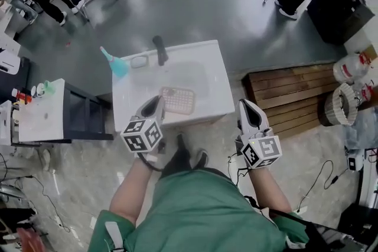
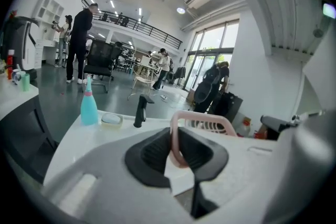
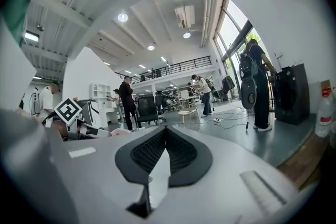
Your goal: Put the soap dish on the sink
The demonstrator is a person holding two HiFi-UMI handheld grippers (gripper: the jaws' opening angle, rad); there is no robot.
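A pink slotted soap dish (image 1: pixel 177 100) hangs over the front part of the white sink (image 1: pixel 220 88), near its basin. My left gripper (image 1: pixel 155 105) is shut on the dish's near rim. In the left gripper view the pink rim (image 2: pixel 210 121) is pinched between the dark pads, at the left gripper (image 2: pixel 175 138). My right gripper (image 1: pixel 248 108) is off the sink's front right corner, shut with nothing in it. The right gripper view shows the right gripper (image 3: pixel 165 135) with its pads touching.
On the sink's far rim stand a black faucet (image 1: pixel 159 50), a blue bottle (image 1: pixel 117 65) and a soap bar in a small holder (image 1: pixel 139 61). A white side table (image 1: pixel 41 112) stands left, a wooden pallet (image 1: pixel 286 94) right. People stand farther back.
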